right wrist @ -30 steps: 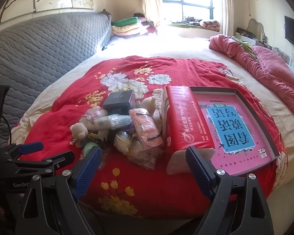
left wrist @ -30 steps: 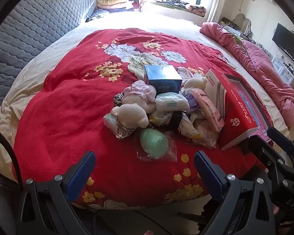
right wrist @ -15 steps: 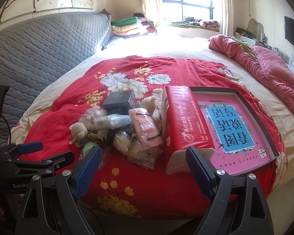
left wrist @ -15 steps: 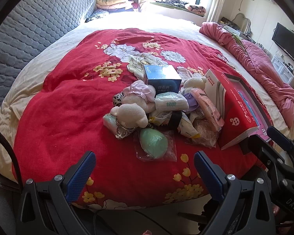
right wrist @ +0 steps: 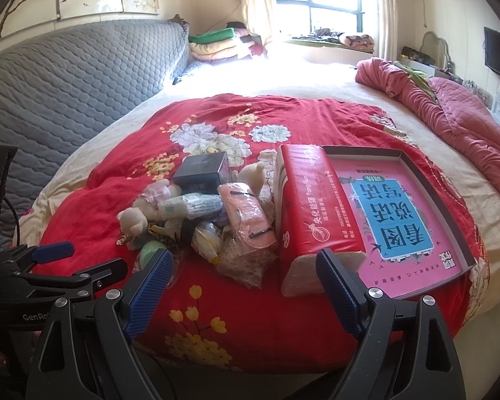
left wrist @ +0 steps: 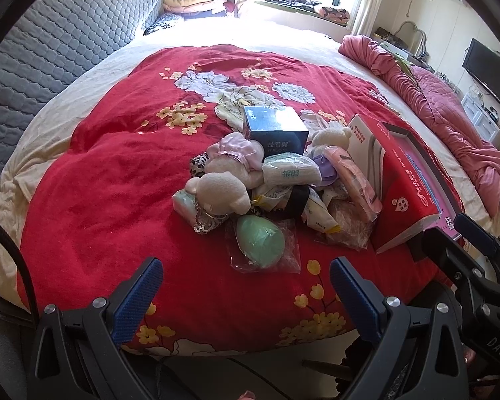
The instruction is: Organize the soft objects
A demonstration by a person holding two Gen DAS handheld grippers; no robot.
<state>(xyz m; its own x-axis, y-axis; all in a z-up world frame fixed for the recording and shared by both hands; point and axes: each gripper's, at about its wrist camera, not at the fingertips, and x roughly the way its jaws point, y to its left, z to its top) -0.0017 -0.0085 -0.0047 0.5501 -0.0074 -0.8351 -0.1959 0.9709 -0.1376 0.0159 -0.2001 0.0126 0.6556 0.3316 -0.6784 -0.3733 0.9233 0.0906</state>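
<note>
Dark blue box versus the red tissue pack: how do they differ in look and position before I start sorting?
The dark blue box is a small, rigid cube at the far edge of the pile; the red tissue pack is far longer and soft-wrapped, lying along the pile's right side. The blue box has glossy dark faces with pale lettering; the red tissue pack shows white tissue at its near end. The pack lies against the pink-lined tray; the box is clear of it. Both rest on the red floral quilt.

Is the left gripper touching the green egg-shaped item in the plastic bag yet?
Apart. The left wrist view shows bare red blanket between the open left gripper and the bagged green item.
</note>
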